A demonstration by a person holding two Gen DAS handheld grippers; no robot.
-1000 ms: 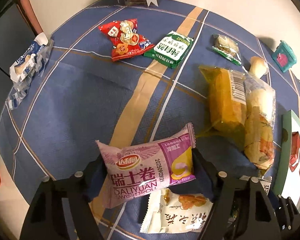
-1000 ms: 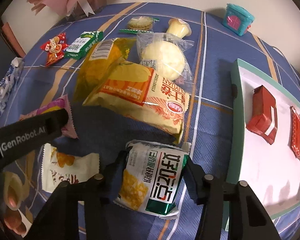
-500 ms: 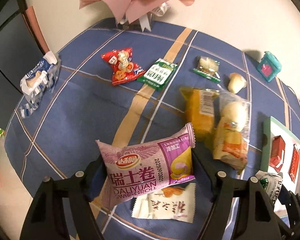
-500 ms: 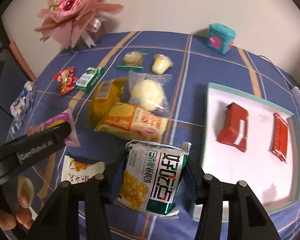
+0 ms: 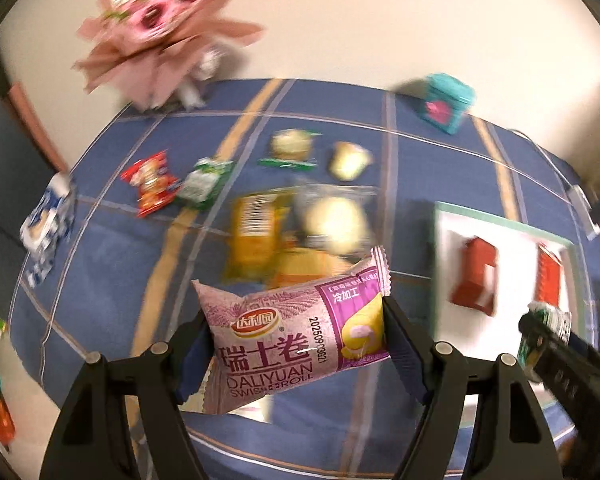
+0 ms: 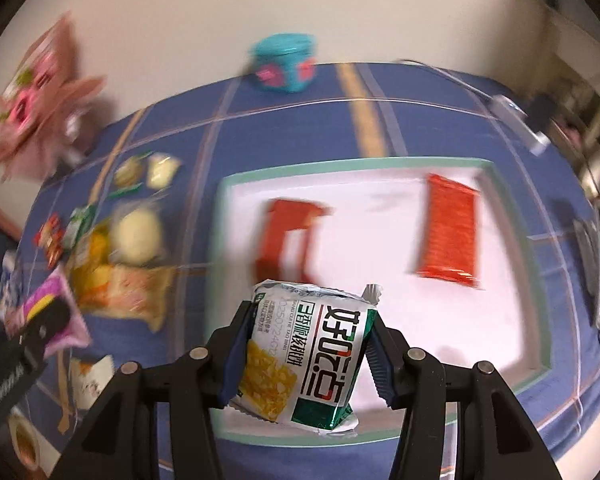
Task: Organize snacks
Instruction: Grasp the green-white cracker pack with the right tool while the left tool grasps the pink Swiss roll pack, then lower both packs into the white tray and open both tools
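Observation:
My left gripper [image 5: 296, 348] is shut on a purple Swiss roll packet [image 5: 296, 336], held in the air above the blue checked tablecloth [image 5: 112, 280]. My right gripper [image 6: 304, 350] is shut on a white and green snack packet [image 6: 304, 356], held over the near edge of the white tray [image 6: 380, 168]. Inside the tray lie a red box [image 6: 288, 236] and a red wrapper [image 6: 450, 232]. In the left wrist view the tray [image 5: 500, 220] shows at the right, with the right gripper's finger [image 5: 556, 356] beside it.
Loose snacks lie left of the tray: a yellow packet [image 5: 256, 232], a round bun in clear wrap [image 5: 336, 220], a red candy pack [image 5: 152, 184], a green pack [image 5: 204, 184]. A teal box [image 6: 284, 62] and a pink bouquet [image 5: 160, 36] stand at the back edge.
Both grippers rose and swung right with their packets. The right one went from over the cloth to over the tray's near edge; the tray came into fuller view for the left.

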